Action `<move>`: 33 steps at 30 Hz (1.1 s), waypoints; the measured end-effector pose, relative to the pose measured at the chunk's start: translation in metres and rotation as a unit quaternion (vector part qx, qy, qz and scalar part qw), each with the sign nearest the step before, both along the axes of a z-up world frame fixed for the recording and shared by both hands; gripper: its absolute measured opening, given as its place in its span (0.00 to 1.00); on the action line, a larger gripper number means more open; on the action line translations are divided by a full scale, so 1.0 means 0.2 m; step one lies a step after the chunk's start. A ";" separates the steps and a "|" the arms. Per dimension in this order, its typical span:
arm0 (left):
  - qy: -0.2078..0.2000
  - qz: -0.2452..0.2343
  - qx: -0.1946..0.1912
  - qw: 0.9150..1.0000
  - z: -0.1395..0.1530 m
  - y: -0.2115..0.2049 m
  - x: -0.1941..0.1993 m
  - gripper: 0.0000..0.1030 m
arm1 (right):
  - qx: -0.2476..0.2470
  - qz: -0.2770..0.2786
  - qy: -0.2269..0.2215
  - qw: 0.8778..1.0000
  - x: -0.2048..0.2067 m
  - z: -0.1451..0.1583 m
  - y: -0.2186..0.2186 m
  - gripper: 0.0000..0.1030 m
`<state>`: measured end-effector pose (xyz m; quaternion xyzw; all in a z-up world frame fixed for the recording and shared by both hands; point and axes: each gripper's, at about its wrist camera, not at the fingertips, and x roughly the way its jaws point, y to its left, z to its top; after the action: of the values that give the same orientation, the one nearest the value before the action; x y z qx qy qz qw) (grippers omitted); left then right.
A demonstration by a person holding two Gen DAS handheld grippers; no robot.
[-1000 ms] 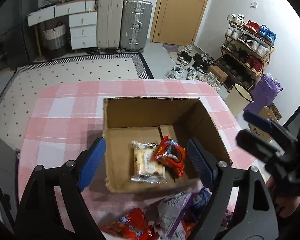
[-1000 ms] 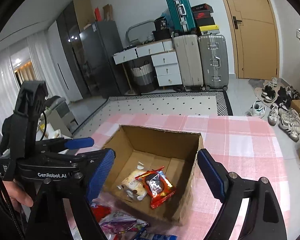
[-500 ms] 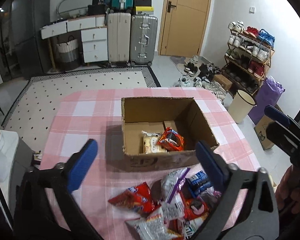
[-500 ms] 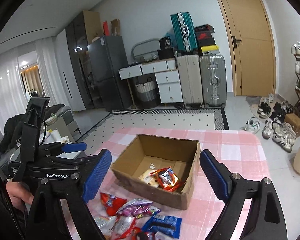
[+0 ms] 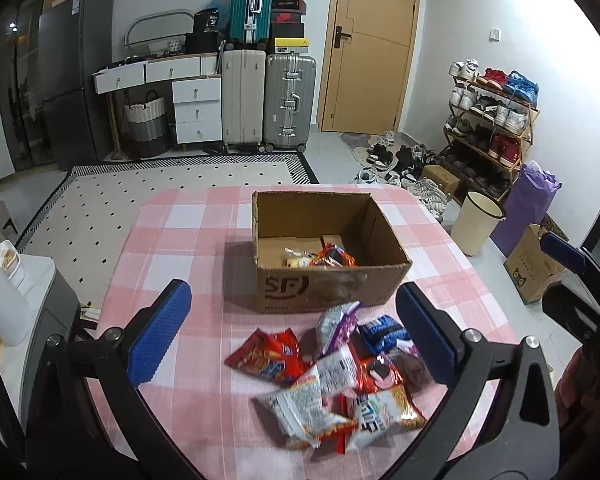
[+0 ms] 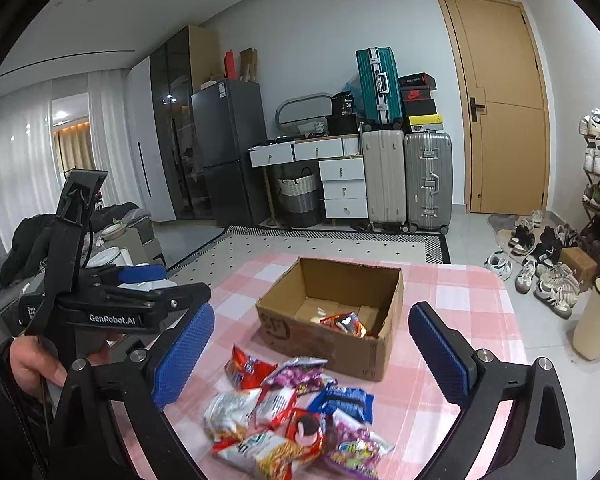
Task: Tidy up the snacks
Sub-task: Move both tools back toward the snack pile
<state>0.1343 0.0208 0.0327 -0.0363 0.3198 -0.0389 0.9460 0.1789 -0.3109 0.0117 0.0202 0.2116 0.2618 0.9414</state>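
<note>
An open cardboard box stands on the pink checked table. Inside it lie a red packet and a pale packet. In front of the box, several snack packets lie in a loose pile. My left gripper hangs open above the pile, holding nothing. My right gripper hovers over the same pile, its jaws opening, nothing between them. A hand holds the left gripper's handle in the right wrist view.
A cream bin and a purple bag stand on the floor right of the table. A grey stand with white containers sits at the left. Suitcases, drawers, a shoe rack and a dotted rug lie beyond.
Both grippers have drawn back and up from over the box, and their jaws have widened. The pile of packets has come into view. The two packets stay in the box.
</note>
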 end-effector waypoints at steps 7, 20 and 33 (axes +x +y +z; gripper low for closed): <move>0.005 0.001 -0.004 1.000 -0.06 0.02 -0.19 0.99 | -0.008 -0.019 0.020 1.000 -0.12 -0.09 -0.05 0.99; 0.039 -0.002 -0.030 0.999 -0.31 0.02 -0.30 0.99 | -0.006 -0.025 0.070 0.997 -0.17 -0.36 -0.12 0.99; 0.069 -0.026 -0.045 0.996 -0.58 -0.06 -0.22 0.99 | -0.002 -0.024 0.122 0.992 -0.07 -0.62 -0.13 0.99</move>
<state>0.0903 0.0094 -0.0842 -0.0730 0.3830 -0.0752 0.9178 0.1639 -0.3373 -0.1127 0.0548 0.3246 0.2345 0.9147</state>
